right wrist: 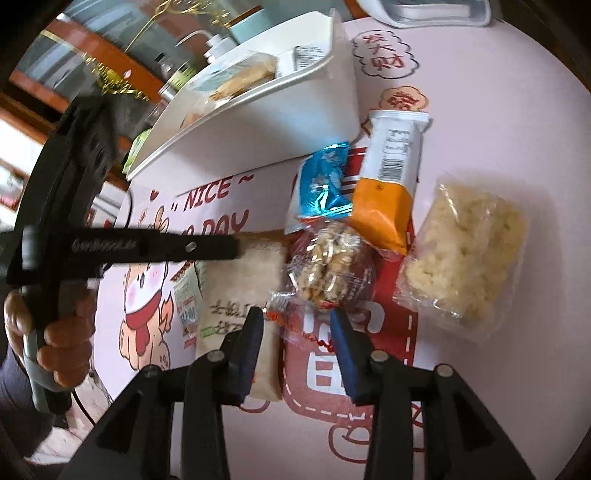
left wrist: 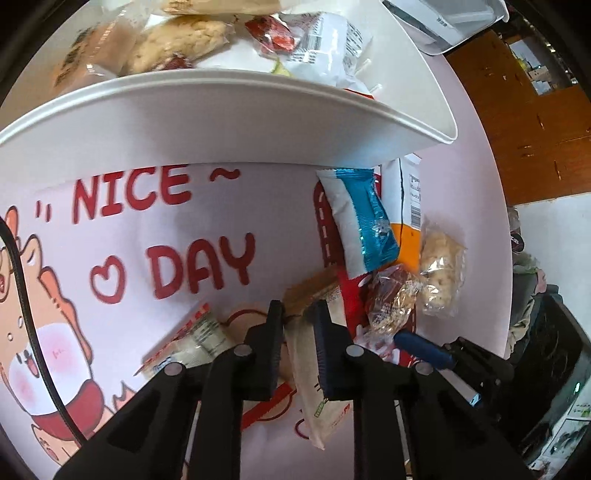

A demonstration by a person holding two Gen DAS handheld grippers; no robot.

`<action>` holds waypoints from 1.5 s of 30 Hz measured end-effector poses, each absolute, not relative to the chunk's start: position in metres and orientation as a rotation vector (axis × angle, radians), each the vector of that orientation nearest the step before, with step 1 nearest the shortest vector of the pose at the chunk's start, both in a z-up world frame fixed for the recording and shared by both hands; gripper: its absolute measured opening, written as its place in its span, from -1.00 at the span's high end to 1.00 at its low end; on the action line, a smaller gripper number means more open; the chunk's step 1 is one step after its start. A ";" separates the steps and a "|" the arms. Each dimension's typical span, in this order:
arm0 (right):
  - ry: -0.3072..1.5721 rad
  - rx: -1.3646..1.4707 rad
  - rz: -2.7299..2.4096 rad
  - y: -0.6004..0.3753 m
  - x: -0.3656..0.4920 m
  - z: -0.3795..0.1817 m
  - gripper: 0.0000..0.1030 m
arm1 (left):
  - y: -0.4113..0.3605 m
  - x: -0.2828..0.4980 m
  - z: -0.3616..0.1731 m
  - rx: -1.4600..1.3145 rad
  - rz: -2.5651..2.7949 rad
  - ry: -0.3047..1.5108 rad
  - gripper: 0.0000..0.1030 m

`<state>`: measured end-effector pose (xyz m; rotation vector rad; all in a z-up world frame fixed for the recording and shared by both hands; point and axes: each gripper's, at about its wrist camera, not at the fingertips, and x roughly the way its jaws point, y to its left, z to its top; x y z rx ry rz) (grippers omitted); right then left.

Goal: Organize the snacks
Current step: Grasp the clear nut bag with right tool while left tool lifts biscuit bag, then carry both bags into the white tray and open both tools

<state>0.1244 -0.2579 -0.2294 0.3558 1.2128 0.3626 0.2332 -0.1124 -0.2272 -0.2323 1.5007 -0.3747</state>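
My left gripper (left wrist: 298,310) is shut on a long beige snack bar (left wrist: 317,384) and holds it over the pink mat; it also shows in the right wrist view (right wrist: 243,280) with the left gripper (right wrist: 221,247) on it. My right gripper (right wrist: 297,317) is open, its fingers on either side of a clear-wrapped nut cake (right wrist: 328,266), low over it. A white bin (left wrist: 229,118) with several snacks stands behind. A blue-and-white packet (left wrist: 364,221), an orange-and-white packet (right wrist: 388,184) and a puffed rice cake (right wrist: 465,254) lie on the mat.
A red-and-white packet (left wrist: 192,339) lies left of my left gripper. A white tray (left wrist: 454,22) stands at the far edge. The table ends at the right, with brown cabinets (left wrist: 535,118) beyond. The person's hand (right wrist: 55,339) holds the left gripper.
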 end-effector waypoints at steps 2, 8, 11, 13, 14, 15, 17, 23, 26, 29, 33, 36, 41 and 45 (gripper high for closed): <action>1.216 0.382 0.348 -0.260 0.126 -0.231 0.25 | -0.111 0.228 -0.225 -0.233 -0.370 1.496 0.74; 1.188 0.411 0.283 -0.260 0.132 -0.227 -0.28 | -0.085 0.223 -0.215 -0.259 -0.360 1.465 0.78; 1.182 0.393 0.255 -0.254 0.138 -0.226 -0.30 | -0.078 0.219 -0.204 -0.256 -0.365 1.439 0.79; 1.188 0.378 0.227 -0.250 0.143 -0.227 -0.30 | -0.075 0.217 -0.196 -0.253 -0.364 1.422 0.79; 1.186 0.371 0.214 -0.247 0.145 -0.228 -0.30 | -0.068 0.216 -0.190 -0.250 -0.365 1.410 0.79; 1.185 0.362 0.203 -0.244 0.147 -0.227 -0.30 | -0.067 0.216 -0.186 -0.245 -0.364 1.399 0.79; 1.184 0.337 0.180 -0.239 0.151 -0.227 -0.30 | -0.065 0.214 -0.177 -0.237 -0.359 1.379 0.79; 1.188 0.211 0.134 -0.225 0.151 -0.226 0.06 | -0.051 0.206 -0.155 -0.231 -0.348 1.329 0.80; 1.185 0.215 0.145 -0.224 0.147 -0.225 0.06 | -0.048 0.202 -0.144 -0.212 -0.345 1.294 0.81; 1.176 0.226 0.172 -0.222 0.143 -0.221 0.07 | -0.050 0.199 -0.133 -0.202 -0.347 1.263 0.81; 1.159 0.216 0.199 -0.214 0.139 -0.210 0.07 | -0.050 0.198 -0.119 -0.190 -0.339 1.218 0.81; 1.139 0.214 0.219 -0.210 0.138 -0.198 0.07 | -0.048 0.198 -0.107 -0.190 -0.340 1.187 0.81; 1.080 0.191 0.253 -0.200 0.141 -0.168 0.07 | -0.044 0.201 -0.075 -0.174 -0.338 1.118 0.81; 1.017 0.168 0.276 -0.191 0.149 -0.136 0.07 | -0.039 0.207 -0.041 -0.152 -0.332 1.044 0.81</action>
